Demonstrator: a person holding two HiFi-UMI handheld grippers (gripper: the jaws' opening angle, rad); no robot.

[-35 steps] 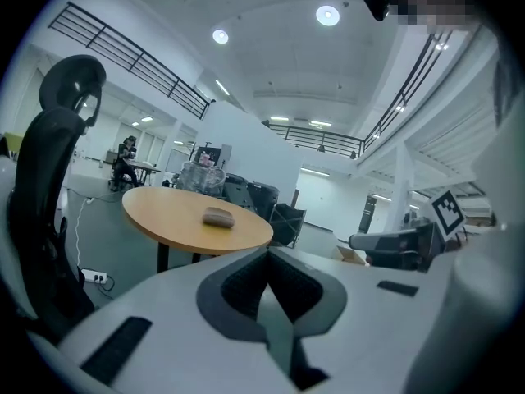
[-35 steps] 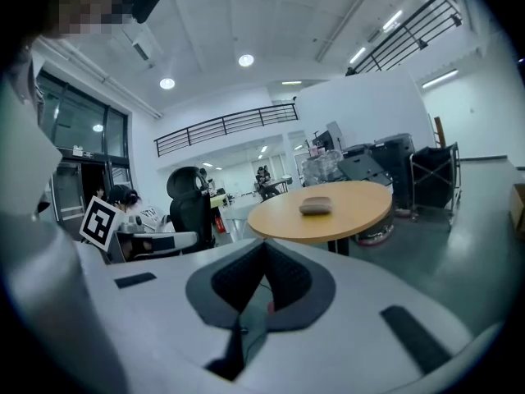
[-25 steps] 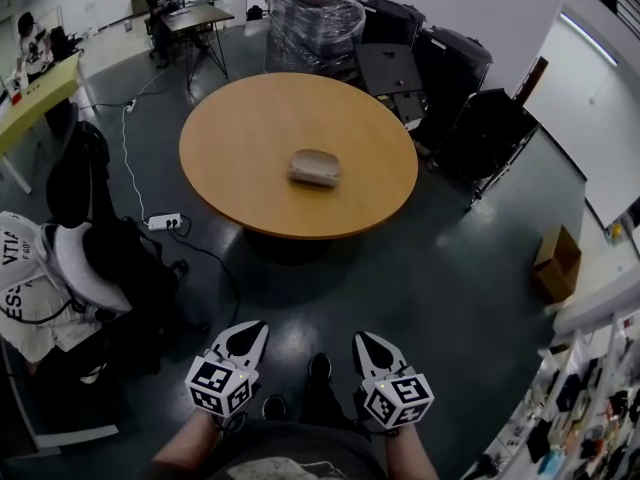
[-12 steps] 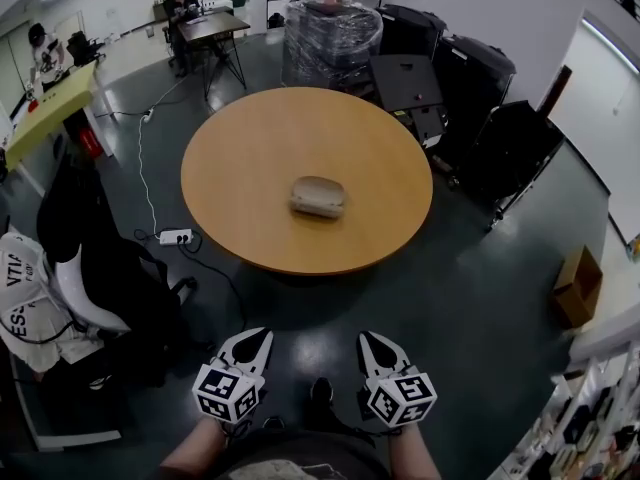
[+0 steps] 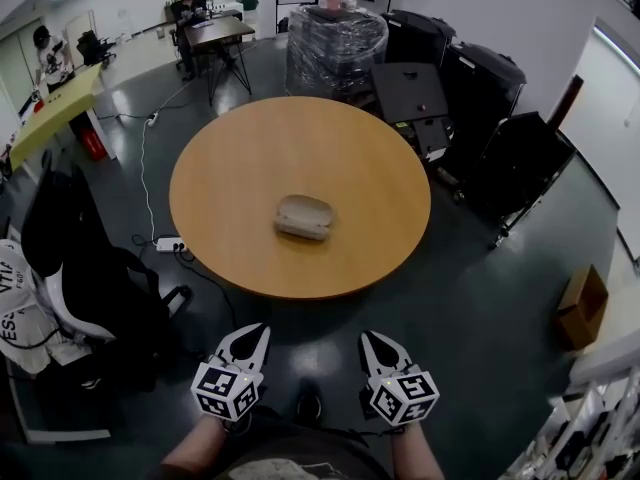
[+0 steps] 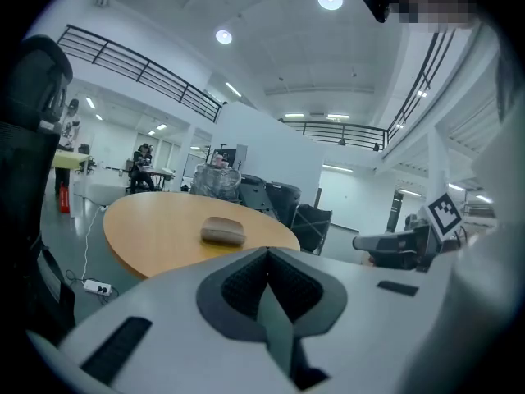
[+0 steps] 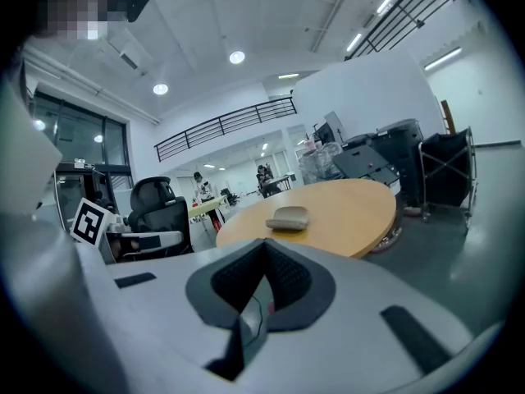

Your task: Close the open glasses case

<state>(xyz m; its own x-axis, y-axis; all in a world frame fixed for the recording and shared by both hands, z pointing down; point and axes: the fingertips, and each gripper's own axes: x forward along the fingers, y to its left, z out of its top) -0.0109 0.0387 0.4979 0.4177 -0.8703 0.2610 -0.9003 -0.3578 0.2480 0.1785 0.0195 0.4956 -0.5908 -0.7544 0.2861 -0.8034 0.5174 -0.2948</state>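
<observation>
Head view: round wooden table (image 5: 300, 138) stood on a dark floor. Glasses case (image 5: 304, 216), beige, lay on the table top, a little to the near side of the table's centre, well clear of the rim. Nothing else seen on the table. Could not tell from any view whether the case lid was up or down.

Left gripper (image 5: 250, 336): held low, off the table's near edge, well apart from the table and the case. Left gripper view: jaws pressed together, nothing between them; tips pointed toward the table (image 6: 156, 228), case (image 6: 223, 231) visible beyond them.

Right gripper (image 5: 372, 343): also off the table's near edge, beside the left one, well apart from the case. Right gripper view: jaws together, empty; table (image 7: 344, 208) and case (image 7: 287, 217) ahead of the tips.

Surroundings: black office chair (image 5: 90, 278) left of the table; power strip (image 5: 165, 244) on the floor near the table's left edge; plastic-wrapped pallet (image 5: 335, 33) beyond the table's far side; cardboard box (image 5: 582, 303) well to the table's right.
</observation>
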